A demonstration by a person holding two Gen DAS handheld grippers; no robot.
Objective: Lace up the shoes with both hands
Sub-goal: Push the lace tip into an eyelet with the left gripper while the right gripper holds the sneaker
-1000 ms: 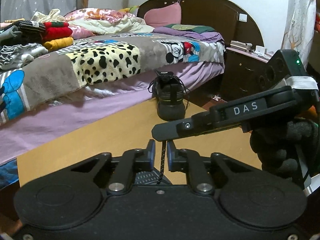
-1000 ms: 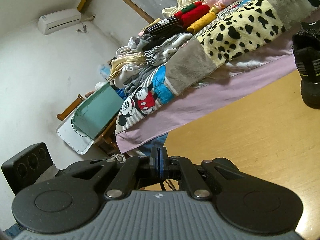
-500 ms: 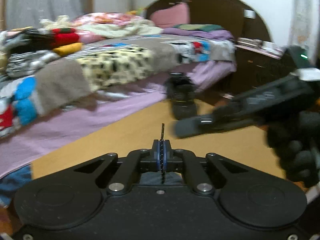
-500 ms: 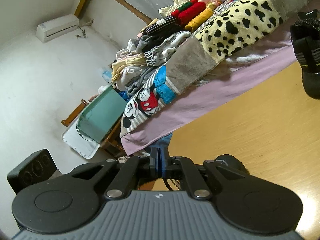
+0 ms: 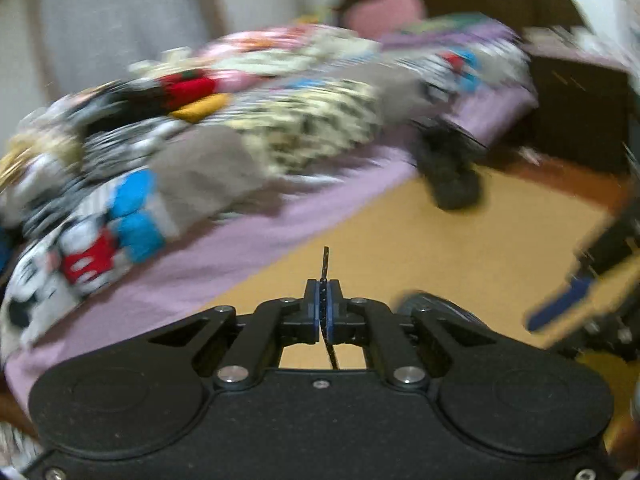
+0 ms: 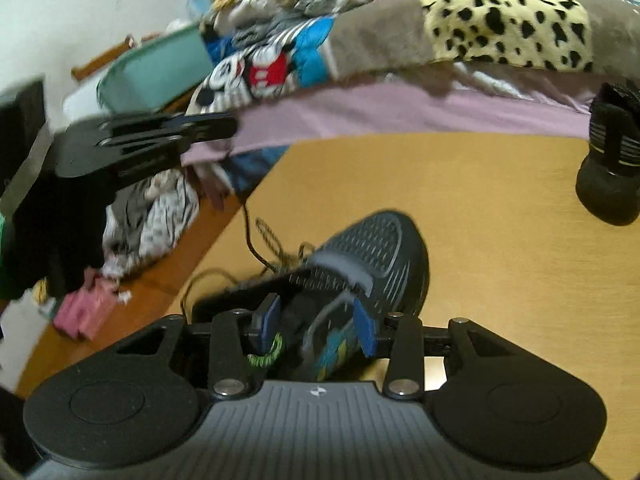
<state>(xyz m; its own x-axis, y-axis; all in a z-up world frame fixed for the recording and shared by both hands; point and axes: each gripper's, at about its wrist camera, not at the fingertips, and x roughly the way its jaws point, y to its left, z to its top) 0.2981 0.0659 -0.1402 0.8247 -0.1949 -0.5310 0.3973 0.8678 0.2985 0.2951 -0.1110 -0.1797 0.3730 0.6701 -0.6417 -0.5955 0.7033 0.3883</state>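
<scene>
Gripping a black shoelace (image 5: 325,268), my left tongs (image 5: 323,312) are clamped tight, their blue pads pressed together with the lace end standing up just above them and the rest trailing down behind them. In the right wrist view the same lace (image 6: 249,236) drops from the left tongs (image 6: 224,126) toward the near shoe (image 6: 372,256), where it joins a loose tangle at the tongue. My right tongs (image 6: 316,326) are opening; their blue pads stand apart on either side of the near shoe's collar, and no lace is pinched between them. Whether either pad touches the shoe cannot be determined, since that area is blurred. The near shoe is dark with a mesh toe and rests on the tan worktop (image 6: 480,208), toe pointing away from my right tongs. A second dark shoe (image 6: 612,160) stands well apart at the right edge of that view, at the far edge of the worktop beside the bed (image 6: 400,108). The left wrist view is heavily motion-blurred; the second shoe (image 5: 452,168) appears there as a dark shape, also next to the bed (image 5: 240,236). Folded clothes (image 5: 192,92) lie piled on the bed cover.
</scene>
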